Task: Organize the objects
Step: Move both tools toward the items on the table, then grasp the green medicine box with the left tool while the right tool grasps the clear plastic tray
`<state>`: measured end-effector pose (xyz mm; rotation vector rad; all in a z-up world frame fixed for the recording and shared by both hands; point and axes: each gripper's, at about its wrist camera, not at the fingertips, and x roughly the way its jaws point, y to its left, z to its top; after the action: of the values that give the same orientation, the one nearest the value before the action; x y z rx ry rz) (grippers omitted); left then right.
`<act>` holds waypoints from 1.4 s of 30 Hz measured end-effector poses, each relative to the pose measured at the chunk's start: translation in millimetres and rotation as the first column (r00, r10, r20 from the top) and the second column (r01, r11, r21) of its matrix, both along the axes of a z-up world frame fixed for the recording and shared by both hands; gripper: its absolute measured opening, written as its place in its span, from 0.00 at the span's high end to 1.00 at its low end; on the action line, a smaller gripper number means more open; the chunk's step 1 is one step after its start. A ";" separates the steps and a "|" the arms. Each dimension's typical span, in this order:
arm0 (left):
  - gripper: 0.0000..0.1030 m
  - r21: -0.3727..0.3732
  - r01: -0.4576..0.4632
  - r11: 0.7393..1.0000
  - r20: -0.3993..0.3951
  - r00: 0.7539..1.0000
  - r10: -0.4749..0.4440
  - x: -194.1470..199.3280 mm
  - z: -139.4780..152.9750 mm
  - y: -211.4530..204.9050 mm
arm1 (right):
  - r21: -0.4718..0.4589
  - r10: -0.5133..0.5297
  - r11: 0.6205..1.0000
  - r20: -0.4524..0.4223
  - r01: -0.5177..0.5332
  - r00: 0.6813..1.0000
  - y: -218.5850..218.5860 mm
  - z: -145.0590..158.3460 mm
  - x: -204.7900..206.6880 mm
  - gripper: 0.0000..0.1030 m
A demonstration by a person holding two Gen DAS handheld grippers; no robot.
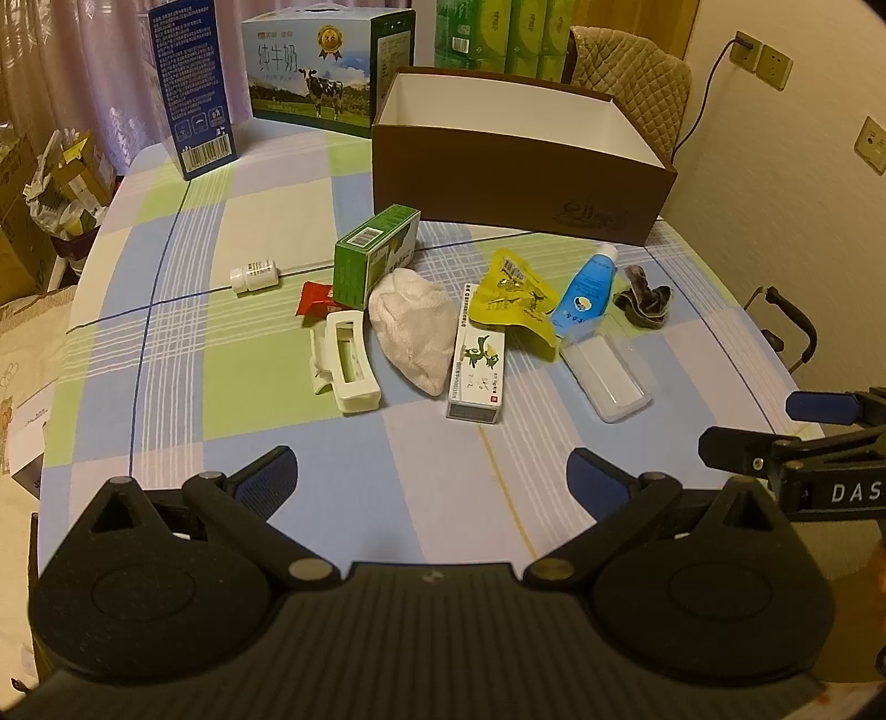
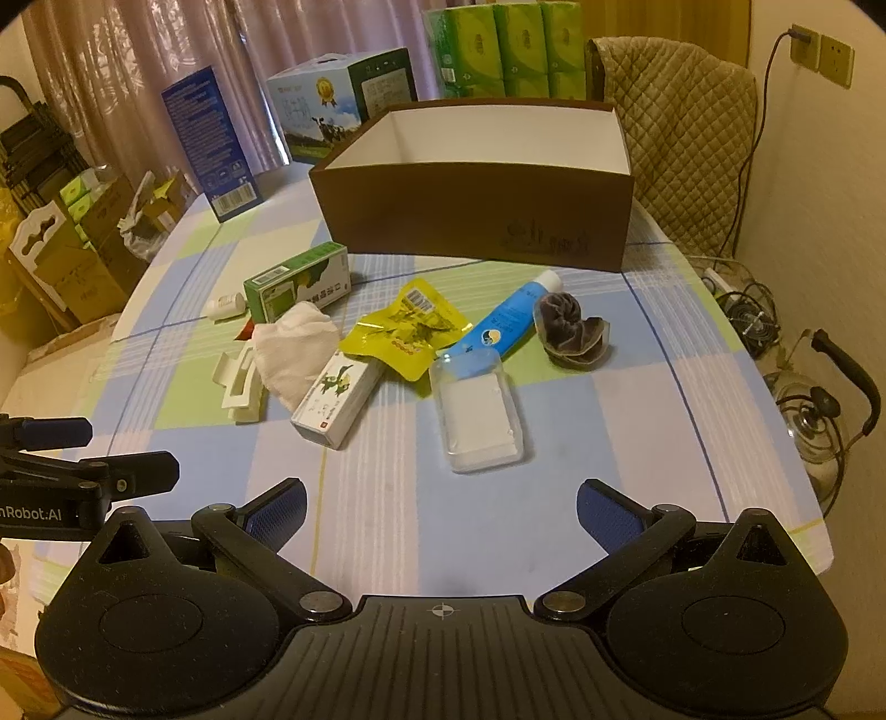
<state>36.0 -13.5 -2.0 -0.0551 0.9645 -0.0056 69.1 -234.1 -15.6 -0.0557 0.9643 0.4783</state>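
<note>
A brown open box [image 1: 515, 183] [image 2: 470, 216] stands at the back of the checked table, its white inside bare as far as I see. In front of it lie a green carton [image 1: 376, 252] [image 2: 296, 282], a white pill bottle [image 1: 255, 274] [image 2: 226, 304], a red packet [image 1: 315, 299], a white hair claw [image 1: 346, 360] [image 2: 241, 385], a white cloth [image 1: 412, 329] [image 2: 290, 346], a white medicine box [image 1: 479, 368] [image 2: 338, 399], a yellow pouch [image 1: 515, 293] [image 2: 407, 332], a blue tube [image 1: 587, 288] [image 2: 504, 318], a clear case [image 1: 606, 368] [image 2: 476, 412] and a dark scrunchie [image 1: 642, 296] [image 2: 573, 327]. Both my left gripper [image 1: 432, 482] and right gripper [image 2: 440, 512] stand open and hold nothing, near the front edge.
At the table's back stand a blue carton [image 1: 191, 88] [image 2: 213, 144], a milk carton [image 1: 326, 75] [image 2: 343, 94] and green tissue packs [image 2: 506, 50]. A quilted chair back [image 2: 681, 138] is at the right, cardboard boxes [image 2: 83, 243] on the floor left, and a kettle with cables [image 2: 814, 410] right.
</note>
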 end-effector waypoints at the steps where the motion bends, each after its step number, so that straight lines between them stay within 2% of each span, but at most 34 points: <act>1: 0.01 0.001 -0.003 1.000 -0.001 1.000 0.003 0.4 -0.6 0.4 | 0.003 -0.001 1.000 -0.004 0.001 1.000 0.1 -1.4 1.2 0.02; 12: 0.01 0.011 -0.035 0.999 -0.014 0.999 0.035 13.3 -5.8 7.1 | 0.017 0.013 1.000 -0.004 -0.013 1.000 -0.8 -12.5 21.7 0.02; 17: 0.01 0.015 -0.055 0.998 -0.029 0.998 0.056 22.5 -11.0 12.2 | 0.014 0.017 1.000 -0.041 -0.017 0.999 1.0 -25.9 40.0 0.02; 21: 0.01 0.025 -0.078 0.997 -0.055 0.995 0.079 30.6 -18.4 18.1 | -0.021 0.023 1.000 -0.019 -0.024 1.000 4.0 -35.8 51.8 0.02; 26: 0.01 0.031 -0.108 0.994 -0.074 0.991 0.111 38.6 -26.3 26.9 | -0.027 0.043 0.999 -0.021 -0.043 0.999 7.7 -48.1 68.2 0.12; 32: 0.01 0.035 -0.138 0.990 -0.089 0.986 0.141 46.6 -32.6 34.7 | -0.040 0.069 0.997 -0.033 -0.070 0.997 19.7 -64.4 84.7 0.19; 42: 0.01 0.045 -0.187 0.981 -0.109 0.976 0.191 55.0 -40.0 47.4 | -0.087 0.106 0.990 -0.063 -0.111 0.992 39.4 -91.1 107.2 0.22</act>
<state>90.9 33.9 -42.0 -0.1158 1.0686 0.1915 176.3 -194.7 -106.7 -0.1778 1.0432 0.5384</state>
